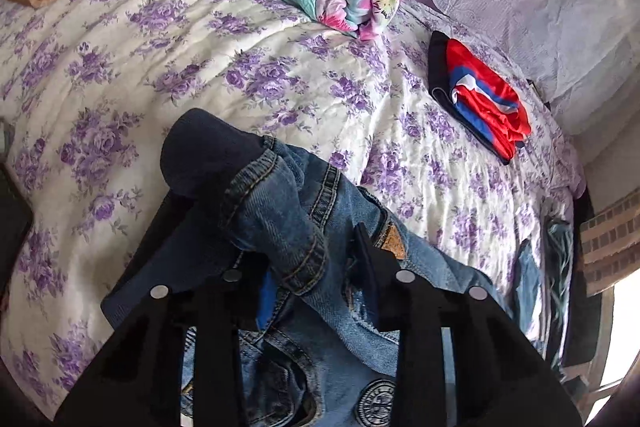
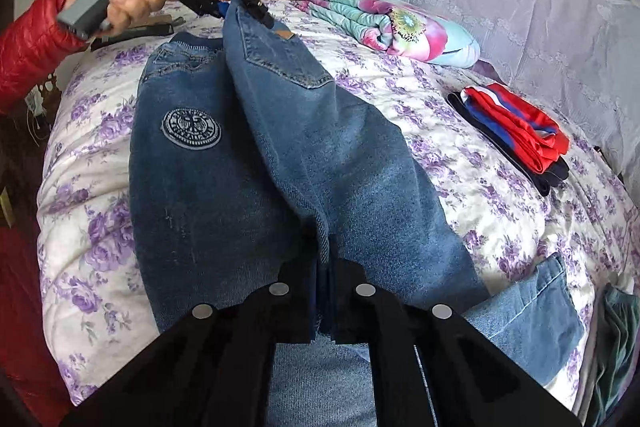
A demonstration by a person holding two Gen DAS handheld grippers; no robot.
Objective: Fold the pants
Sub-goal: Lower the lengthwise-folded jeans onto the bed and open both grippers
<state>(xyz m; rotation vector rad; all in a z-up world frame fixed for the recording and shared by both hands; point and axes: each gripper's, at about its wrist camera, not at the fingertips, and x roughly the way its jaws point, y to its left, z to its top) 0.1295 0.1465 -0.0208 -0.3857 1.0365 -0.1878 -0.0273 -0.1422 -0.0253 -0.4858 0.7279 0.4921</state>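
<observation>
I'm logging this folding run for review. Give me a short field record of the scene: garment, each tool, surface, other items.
garment: jeans, one half lifted over the other
left tool: closed on the bunched waistband
right tool: shut on denim at the leg end
surface: floral bedspread
other items: folded quilt; red and blue clothes
person: red sleeve

Both hand-held grippers (image 1: 288, 247) (image 2: 320, 267) clamped, down-tilted
</observation>
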